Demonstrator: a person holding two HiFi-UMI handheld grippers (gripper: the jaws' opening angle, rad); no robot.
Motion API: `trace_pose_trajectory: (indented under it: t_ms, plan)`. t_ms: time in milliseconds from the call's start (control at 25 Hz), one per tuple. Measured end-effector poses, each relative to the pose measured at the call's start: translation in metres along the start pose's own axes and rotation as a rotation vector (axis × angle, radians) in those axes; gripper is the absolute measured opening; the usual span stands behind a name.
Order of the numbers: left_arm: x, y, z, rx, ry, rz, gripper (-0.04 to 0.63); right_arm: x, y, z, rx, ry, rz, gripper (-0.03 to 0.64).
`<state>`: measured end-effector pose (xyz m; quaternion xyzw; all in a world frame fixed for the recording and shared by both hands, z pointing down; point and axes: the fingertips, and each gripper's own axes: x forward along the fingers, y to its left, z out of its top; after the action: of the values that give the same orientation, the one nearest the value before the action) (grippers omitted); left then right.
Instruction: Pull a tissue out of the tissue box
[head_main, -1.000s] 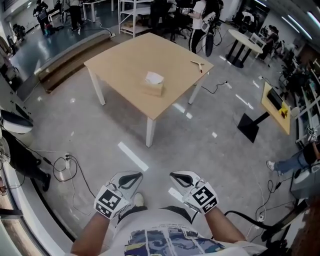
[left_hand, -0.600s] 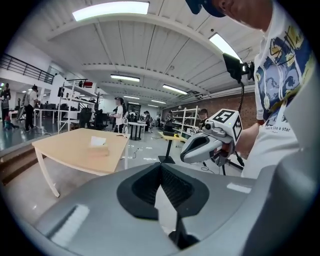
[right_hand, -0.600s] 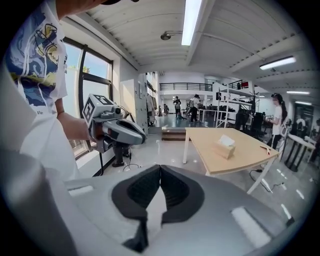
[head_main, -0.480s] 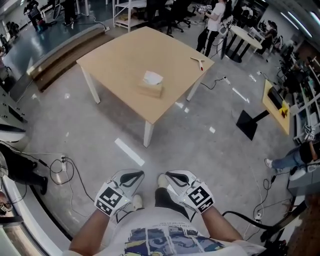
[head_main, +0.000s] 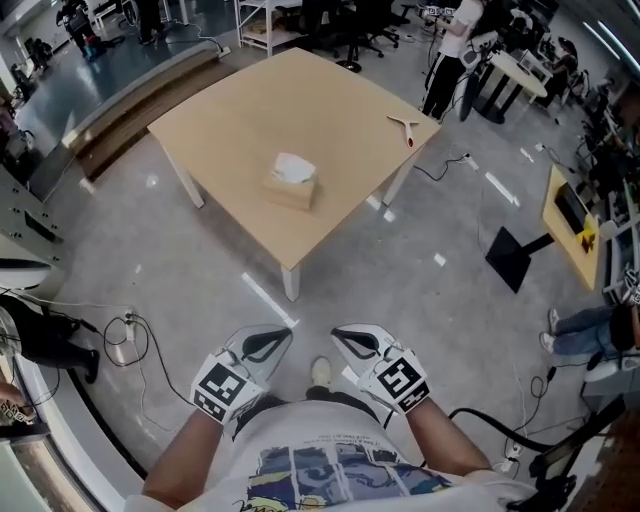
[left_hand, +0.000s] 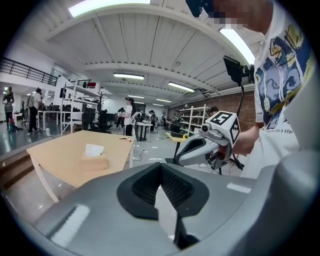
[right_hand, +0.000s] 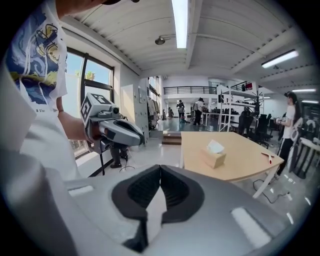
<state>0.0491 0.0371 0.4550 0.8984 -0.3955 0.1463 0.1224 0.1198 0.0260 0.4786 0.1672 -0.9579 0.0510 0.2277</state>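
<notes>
In the head view the left gripper is held low at about seven o'clock, close to the body. Its jaws are brought together on nothing, since no grasp is called for while the table is well apart. The tissue box is seen toward twelve o'clock, near the table's middle. A tissue stands out of its top, ready to be pinched from above. The right gripper is carried at five o'clock, likewise closed and empty, and is aimed at the box, presumably for the approach.
</notes>
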Motion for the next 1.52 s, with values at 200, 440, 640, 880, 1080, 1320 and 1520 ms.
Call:
trace_pose_trajectory:
  t_ms: [200,440,640,880,1080,1320,1520]
  plan:
    - [0.033,0.012,0.015,0.04,0.003,0.054,0.002,0.0,-0.037,-0.017,-0.022,0.047,0.037,0.003]
    - [0.048,0.041,0.021,0.02,0.014,0.075,0.002,0.021,-0.069,-0.018,0.003,0.066,0.067,0.003]
    - [0.05,0.091,0.024,0.004,0.002,0.069,0.002,0.066,-0.085,0.004,-0.011,0.082,0.089,0.006]
    - [0.039,0.15,0.037,0.029,-0.001,0.027,0.002,0.117,-0.098,0.042,-0.021,0.095,0.067,0.008]
    - [0.029,0.198,0.045,0.05,-0.005,-0.005,0.002,0.157,-0.106,0.063,-0.013,0.104,0.041,0.018]
    - [0.028,0.249,0.053,-0.014,-0.044,0.003,0.002,0.199,-0.123,0.08,0.012,0.087,0.011,0.029]
    - [0.044,0.264,0.053,-0.006,-0.02,0.031,0.002,0.21,-0.162,0.085,-0.02,0.084,0.013,0.054]
